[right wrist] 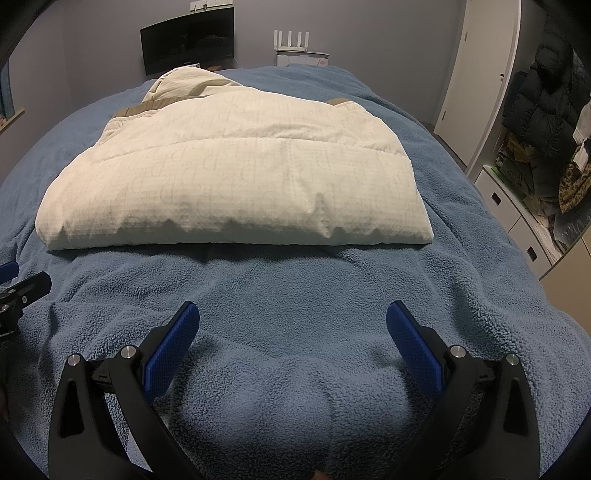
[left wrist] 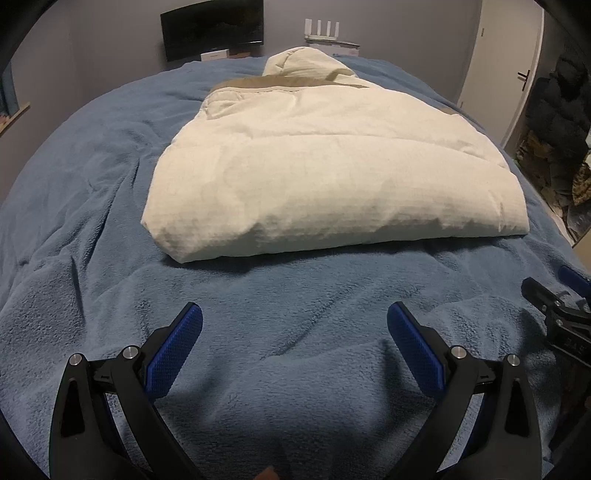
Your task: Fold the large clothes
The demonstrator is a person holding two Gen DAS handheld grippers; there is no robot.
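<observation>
A cream padded jacket (left wrist: 317, 162) with a tan collar lies folded into a thick bundle on the blue fleece blanket (left wrist: 92, 229); its hood points to the far end. It also shows in the right wrist view (right wrist: 236, 177). My left gripper (left wrist: 294, 314) is open and empty, hovering over the blanket in front of the jacket's near edge. My right gripper (right wrist: 292, 312) is open and empty too, in front of the jacket's near edge. The right gripper's tip shows at the right edge of the left wrist view (left wrist: 554, 310), and the left gripper's tip at the left edge of the right wrist view (right wrist: 22, 291).
The blanket (right wrist: 295, 280) covers a bed. Behind it stand a dark monitor (left wrist: 212, 33) and a white router (left wrist: 325, 31) against the wall. On the right are a white door (left wrist: 498, 66) and white drawers (right wrist: 509, 206) with piled clothes (right wrist: 539, 122).
</observation>
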